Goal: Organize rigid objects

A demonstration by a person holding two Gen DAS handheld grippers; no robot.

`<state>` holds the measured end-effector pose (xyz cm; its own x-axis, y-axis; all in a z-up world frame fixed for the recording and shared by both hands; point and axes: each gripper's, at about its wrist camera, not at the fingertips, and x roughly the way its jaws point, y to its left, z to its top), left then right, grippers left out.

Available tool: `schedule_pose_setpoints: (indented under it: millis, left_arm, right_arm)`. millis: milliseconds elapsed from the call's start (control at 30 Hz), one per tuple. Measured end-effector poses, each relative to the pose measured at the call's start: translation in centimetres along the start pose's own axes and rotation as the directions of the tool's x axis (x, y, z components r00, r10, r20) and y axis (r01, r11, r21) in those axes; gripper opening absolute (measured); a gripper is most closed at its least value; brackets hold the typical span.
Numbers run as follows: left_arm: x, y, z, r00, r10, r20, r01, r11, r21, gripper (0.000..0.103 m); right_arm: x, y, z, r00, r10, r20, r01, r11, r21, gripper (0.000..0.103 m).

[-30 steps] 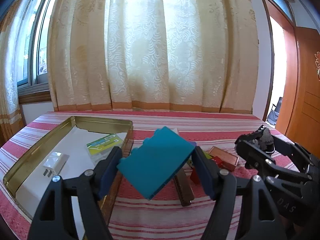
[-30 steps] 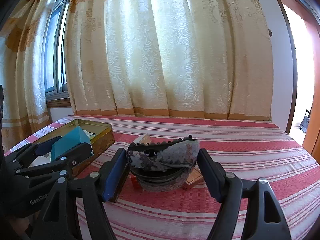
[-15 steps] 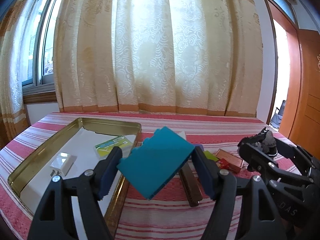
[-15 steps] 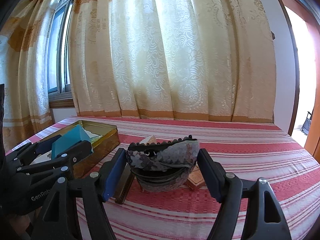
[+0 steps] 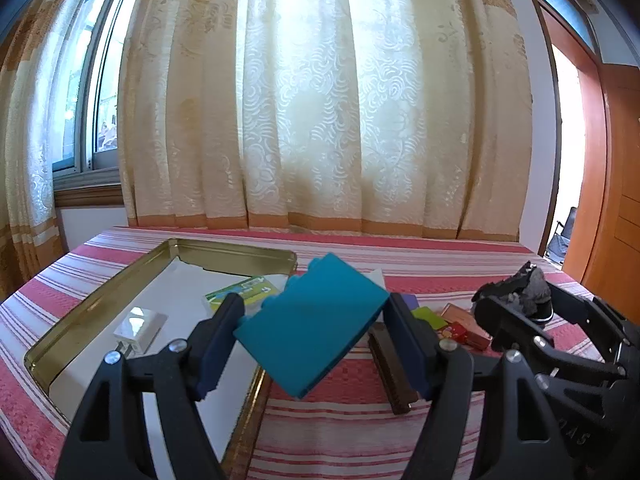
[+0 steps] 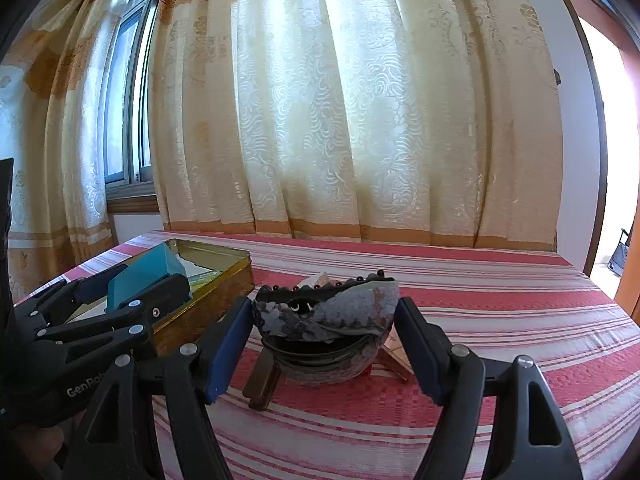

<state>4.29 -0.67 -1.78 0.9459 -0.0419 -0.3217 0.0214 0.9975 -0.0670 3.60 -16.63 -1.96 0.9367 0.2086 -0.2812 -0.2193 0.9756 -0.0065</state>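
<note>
My left gripper [image 5: 316, 308] is shut on a teal block [image 5: 312, 320], held tilted in the air over the right rim of a gold tin tray [image 5: 100, 300]. In the right wrist view that left gripper [image 6: 132, 296] and the teal block [image 6: 140, 272] sit at the left beside the tin tray [image 6: 224, 276]. My right gripper [image 6: 324, 312] is shut on a dark grey patterned pouch [image 6: 328, 320] with black beads along its top, held just above the table. From the left wrist view the pouch [image 5: 524, 288] shows at the right.
In the tray lie a white plug adapter [image 5: 140, 326] and a green-and-white packet [image 5: 244, 290]. A dark brown bar [image 5: 390, 376], a yellow-green card [image 5: 430, 316] and a copper-coloured box [image 5: 464, 316] lie on the red-striped cloth [image 6: 500, 320]. Curtains hang behind the table.
Both grippers keep their hold. The views have shifted only slightly; nothing on the table has moved.
</note>
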Motion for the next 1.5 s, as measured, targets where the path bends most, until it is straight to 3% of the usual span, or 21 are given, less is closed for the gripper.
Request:
schedule_pose_setpoints:
  millis: [1500]
  left_arm:
    - [-1.2,4.5,0.2,0.998,0.056,0.034,-0.055,0.997,-0.05,0.072]
  right_arm:
    - [0.6,3.2,0.2,0.998,0.061,-0.007,-0.061,0.997,-0.039,0.074]
